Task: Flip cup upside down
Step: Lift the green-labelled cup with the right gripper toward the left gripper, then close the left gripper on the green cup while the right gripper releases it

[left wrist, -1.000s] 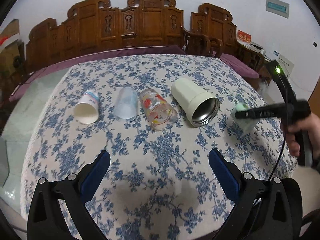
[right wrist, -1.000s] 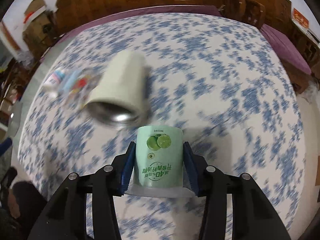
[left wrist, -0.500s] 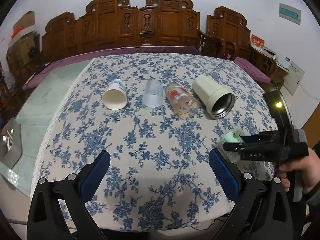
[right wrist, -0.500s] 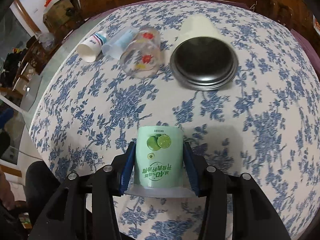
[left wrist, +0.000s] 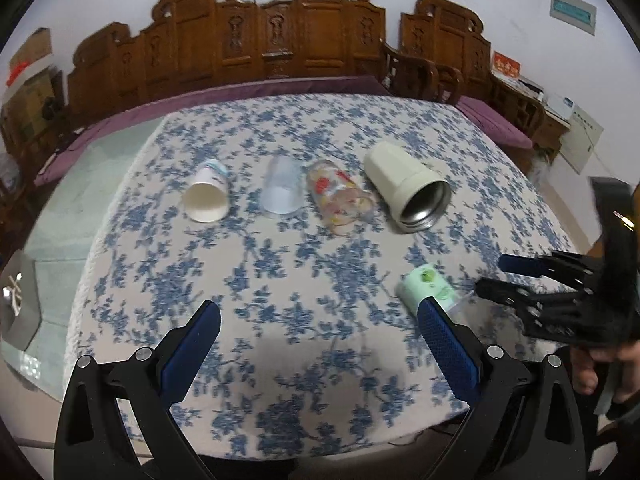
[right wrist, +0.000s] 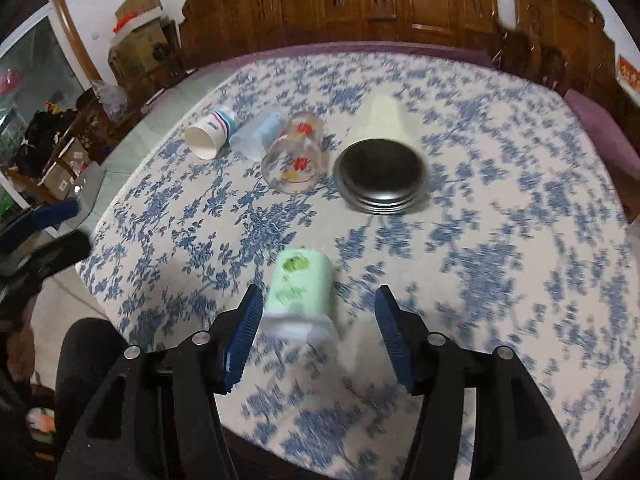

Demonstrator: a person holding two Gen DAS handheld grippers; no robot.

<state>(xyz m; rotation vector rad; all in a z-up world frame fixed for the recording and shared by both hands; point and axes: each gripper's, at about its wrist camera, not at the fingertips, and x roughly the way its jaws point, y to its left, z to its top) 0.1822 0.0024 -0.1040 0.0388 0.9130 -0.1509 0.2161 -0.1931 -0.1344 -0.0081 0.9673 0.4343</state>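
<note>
While both grippers hang over a round table (left wrist: 280, 360) covered in a blue-flowered cloth, neither one grips anything. From the right wrist camera, the right gripper (right wrist: 318, 330) has its two blue-padded fingers spread wide, and the green cup (right wrist: 302, 292) sits between them, nearer the left finger than the right — whether it touches that finger is unclear through the blur. This cup carries a lime picture, and its narrow closed end points away from the gripper while its wider, clear-rimmed mouth faces back toward it; blur hides whether it stands mouth-down or lies tilted. From the left wrist camera, the left gripper (left wrist: 320, 338) is also spread wide, with only cloth between its fingers. Just beyond its right finger the same green cup (left wrist: 428, 288) shows, and further right is the right gripper (left wrist: 500, 276), seen side-on. Ahead of both grippers, well apart from the green cup, four other cups lie on their sides in a row — from left to right, a white paper cup (left wrist: 208, 198), a pale blue plastic cup (left wrist: 282, 192), a flower-printed glass (left wrist: 342, 200) and a cream steel-lined tumbler (left wrist: 408, 186). Carved wooden chairs (left wrist: 280, 40) stand behind the table.
</note>
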